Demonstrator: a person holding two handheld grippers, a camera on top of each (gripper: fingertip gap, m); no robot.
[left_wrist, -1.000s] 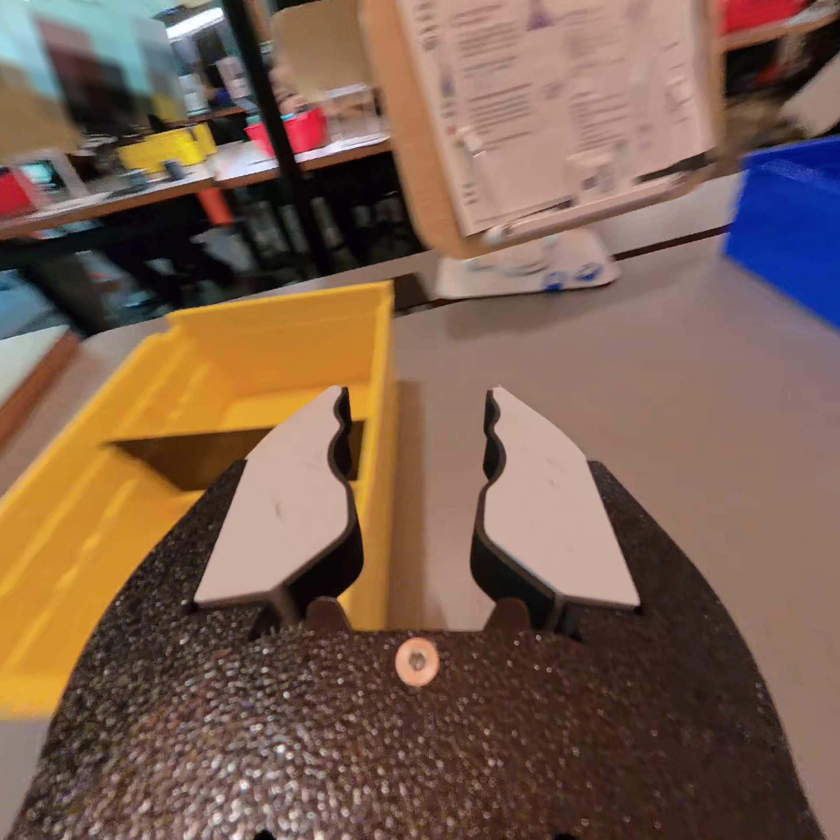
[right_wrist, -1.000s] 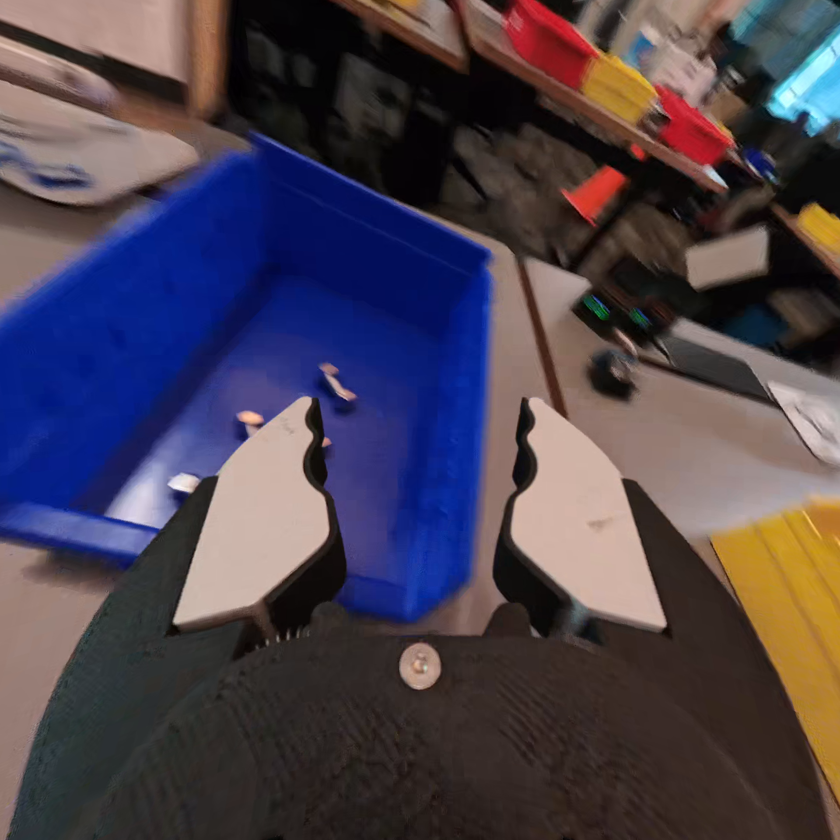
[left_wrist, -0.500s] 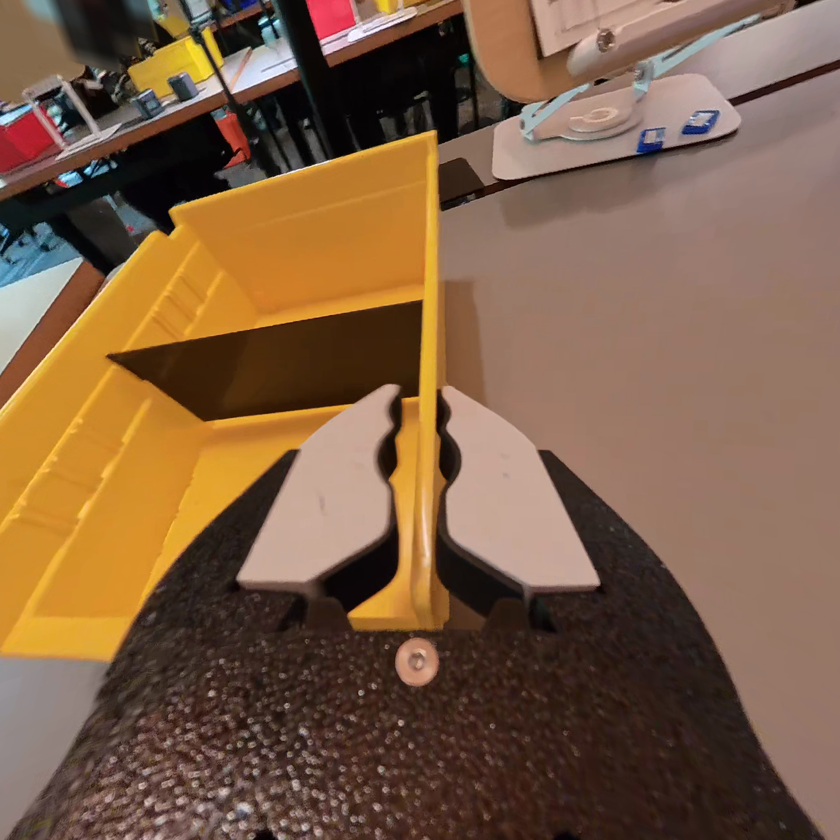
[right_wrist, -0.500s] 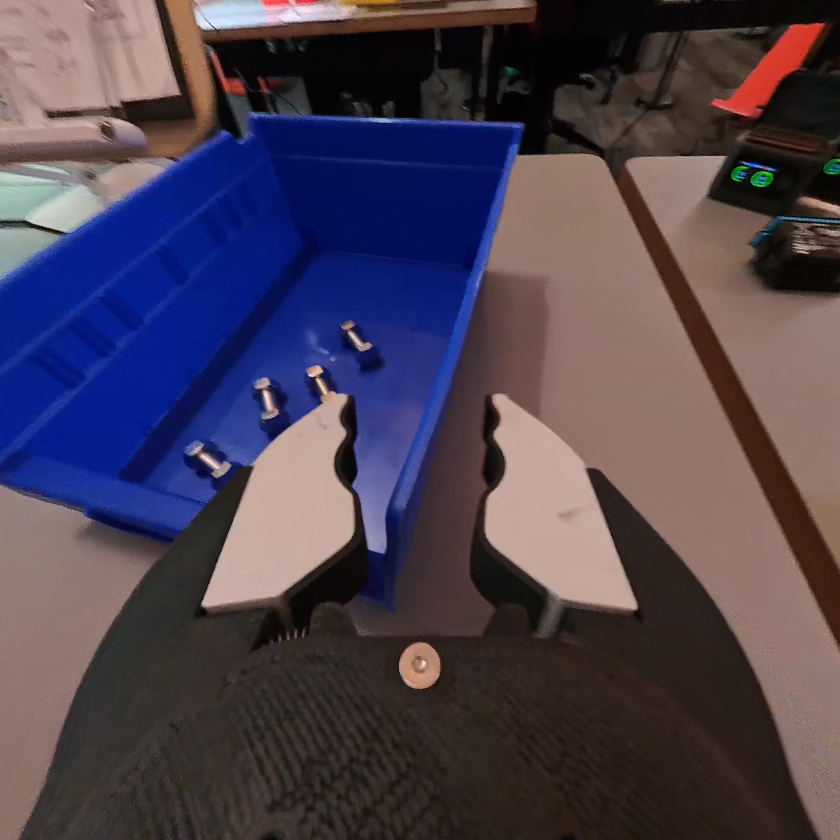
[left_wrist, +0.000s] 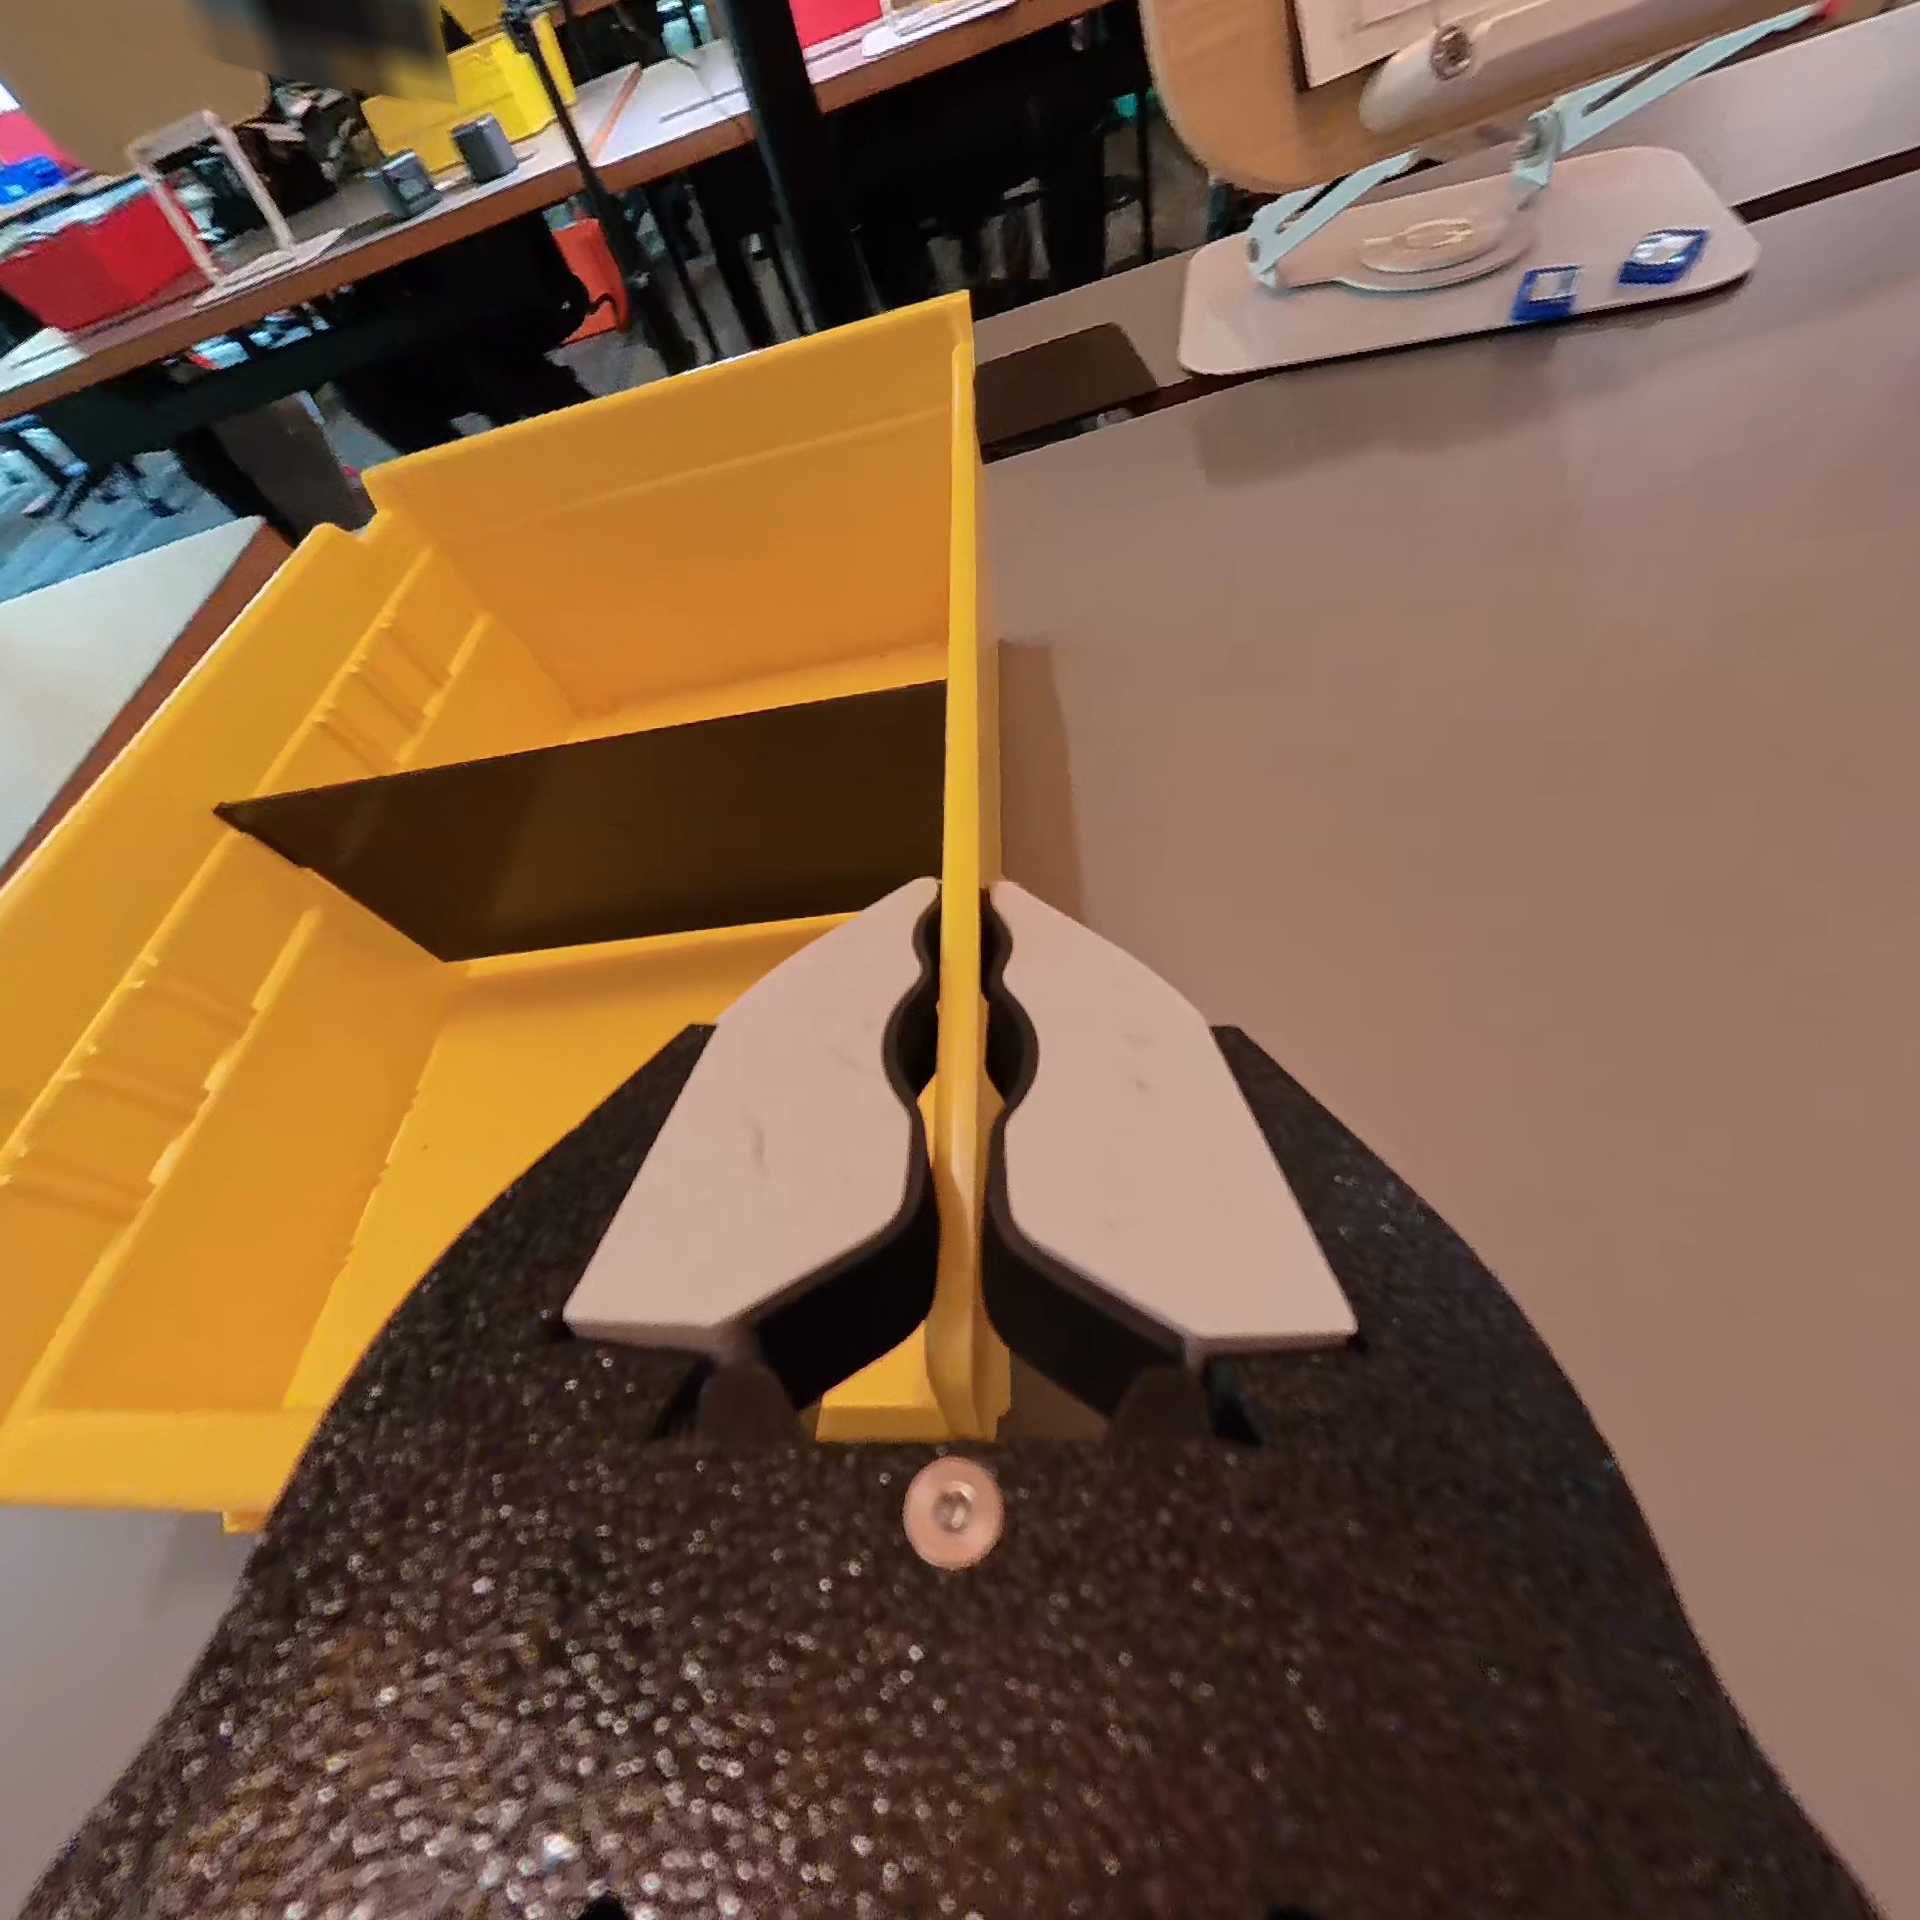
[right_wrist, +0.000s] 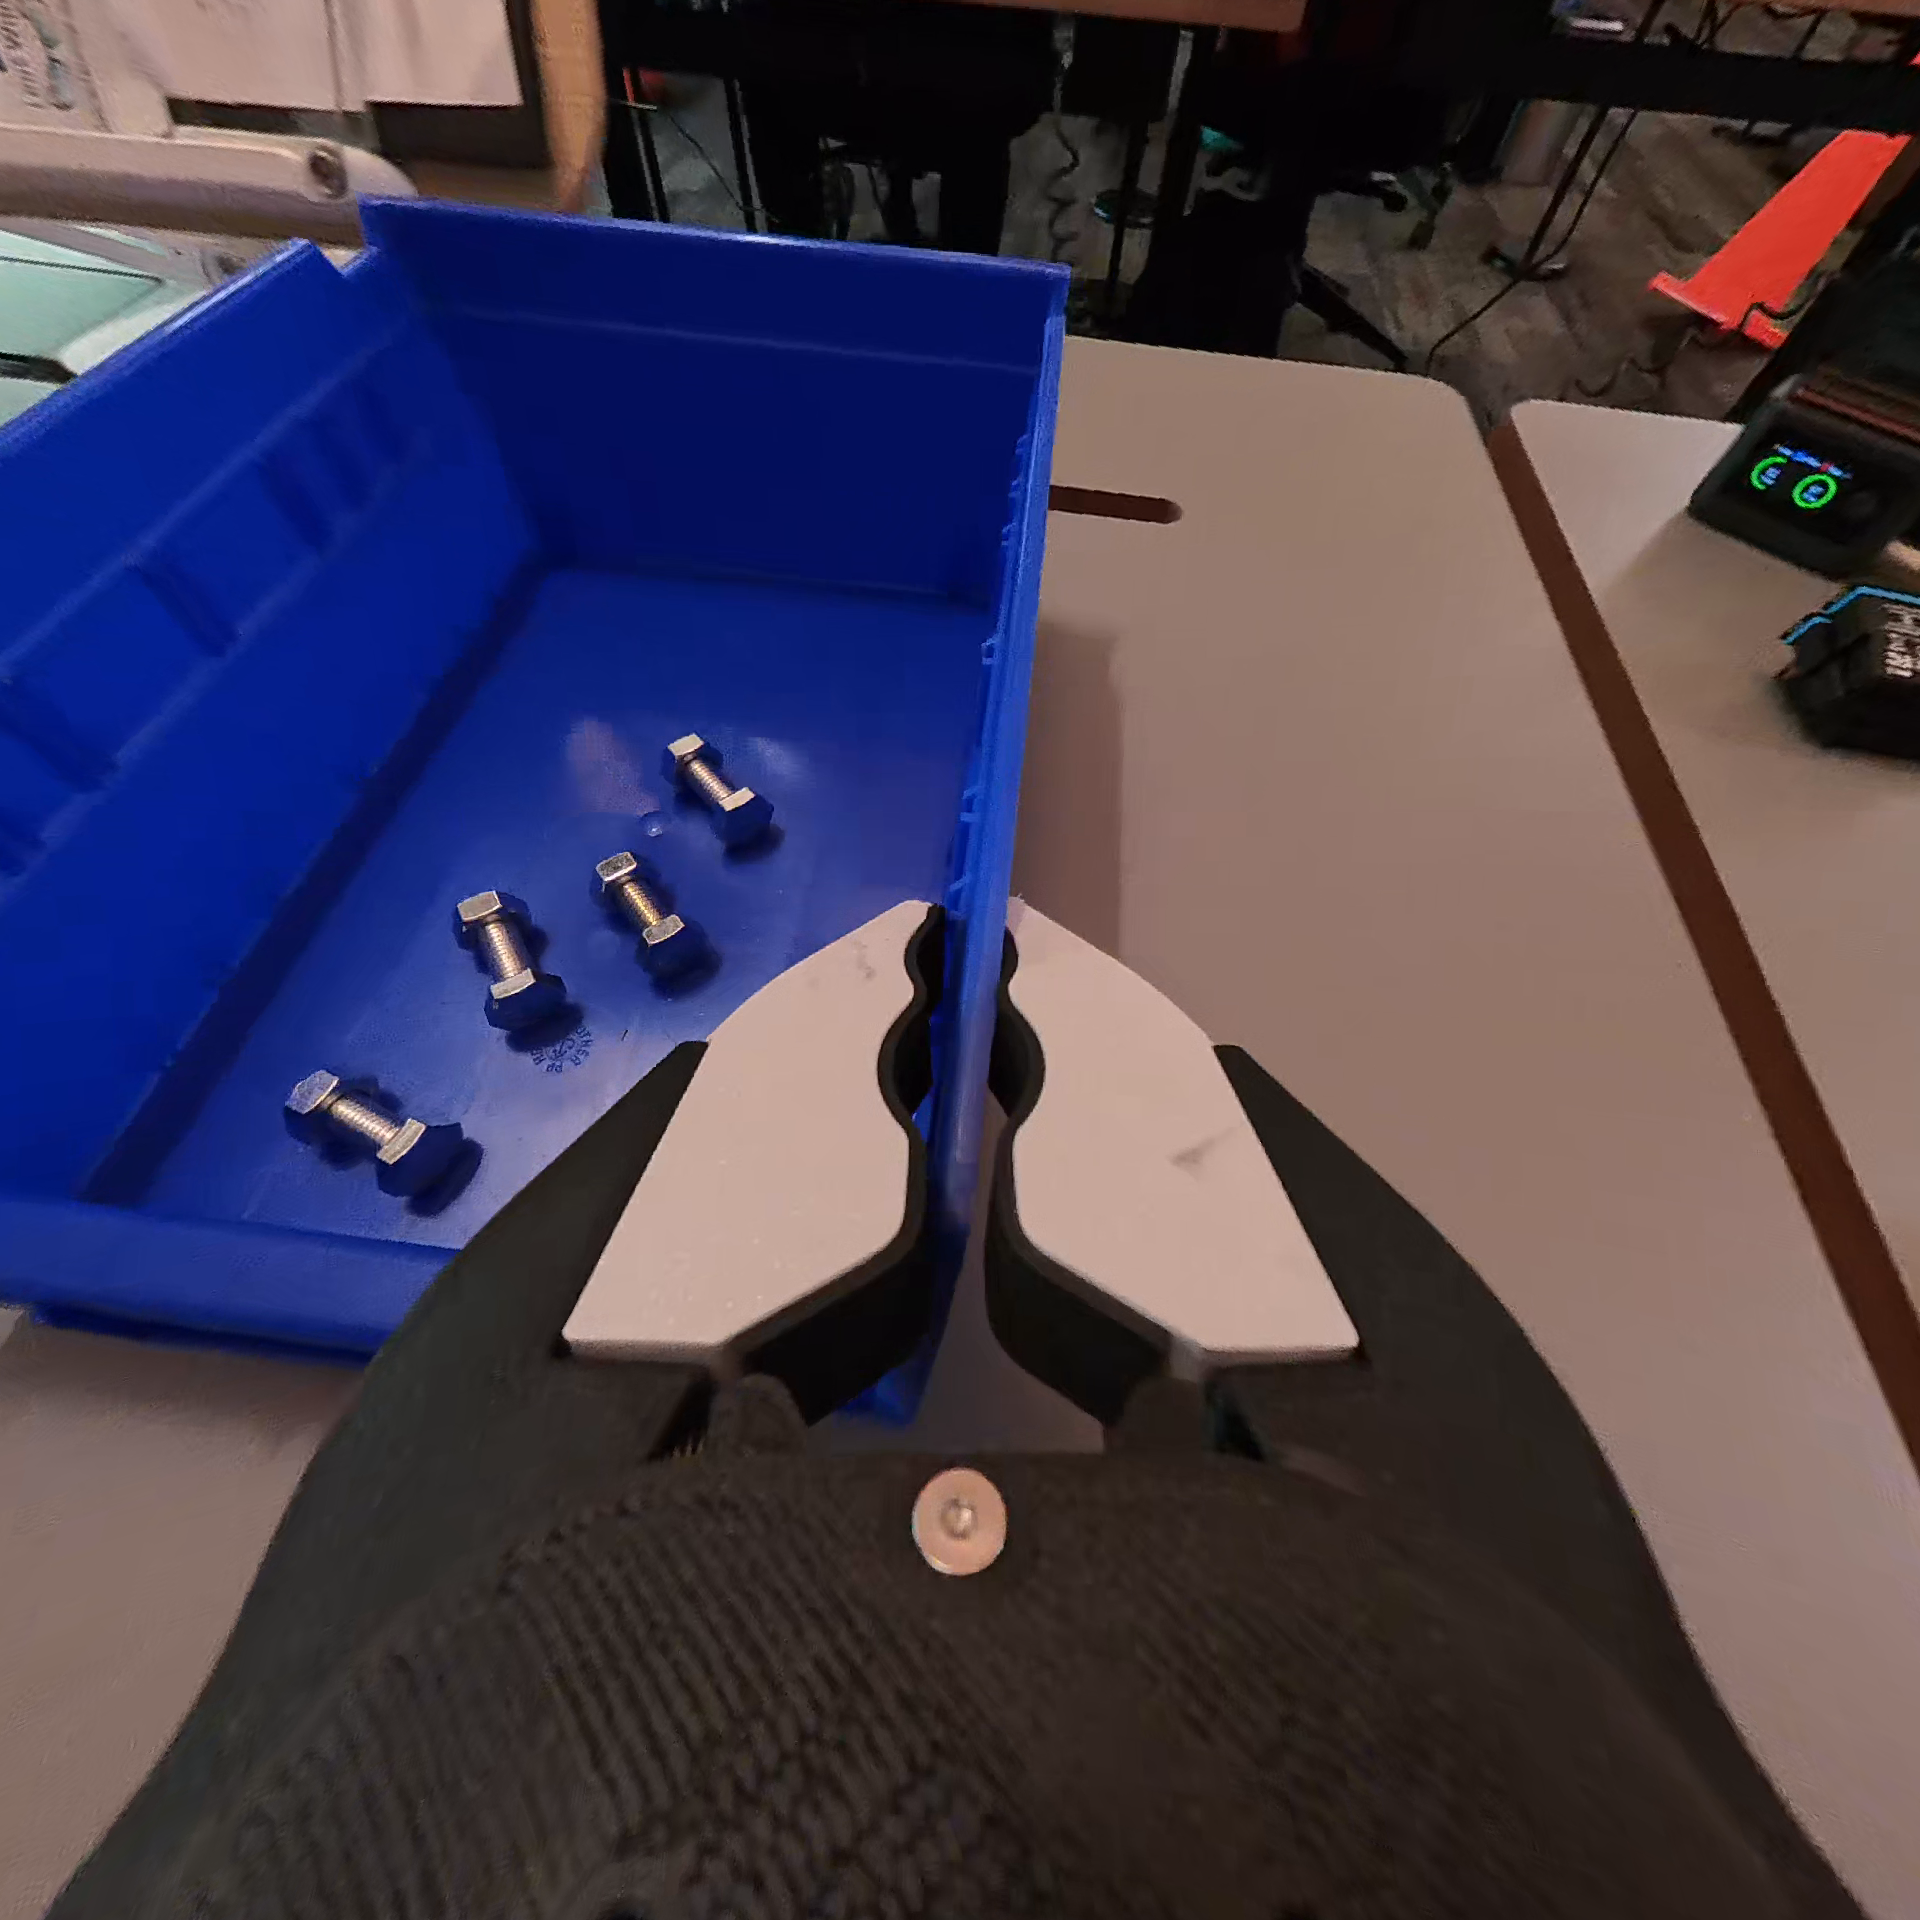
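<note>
On the grey surface (left_wrist: 1455, 831) | left tool (left_wrist: 961, 914) clamped on yellow bin (left_wrist: 665, 582) wall | right tool (right_wrist: 966, 920) clamped on blue bin (right_wrist: 727, 416) wall | risk: thin-wall grip could slip, tipping 4 bolts (right_wrist: 634, 899)

open table (right_wrist: 1351, 831) right of blue bin (right_wrist: 727, 416)

Grey table (left_wrist: 1455, 831) (tan-edged), white stand base (left_wrist: 1455, 260), distant red bin (left_wrist: 94, 260).
</note>
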